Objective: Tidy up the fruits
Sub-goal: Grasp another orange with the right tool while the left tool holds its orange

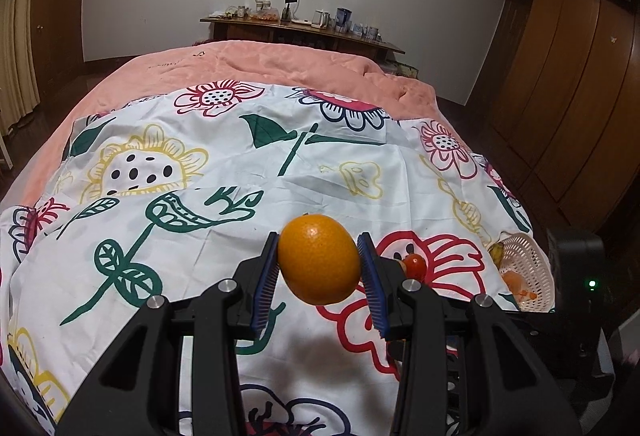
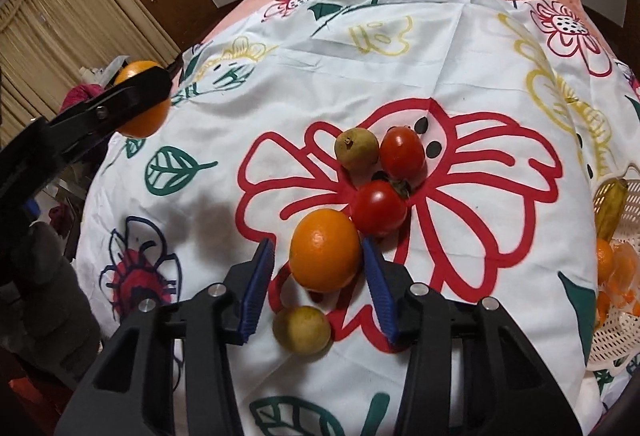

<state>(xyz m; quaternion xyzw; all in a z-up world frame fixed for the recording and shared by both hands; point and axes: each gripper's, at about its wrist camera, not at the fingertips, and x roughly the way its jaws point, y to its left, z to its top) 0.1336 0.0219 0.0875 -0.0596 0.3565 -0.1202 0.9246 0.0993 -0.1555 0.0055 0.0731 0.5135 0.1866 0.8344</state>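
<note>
Both wrist views look down close over floral cloth [image 1: 224, 171] — share basket [image 2: 624, 332], held orange [image 1: 320, 260].

right gripper [image 2: 318, 274] fingers [image 2: 380, 276] straddle an orange [image 2: 325, 250] on floral cloth [image 2: 440, 75].

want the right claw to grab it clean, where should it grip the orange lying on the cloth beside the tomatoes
Grip the orange across its widest middle, coming from above on the near side, as the right claw now straddles it. It is round with no handle, and the tomato crowds its far right, so keep the pad in that narrow gap.
</note>
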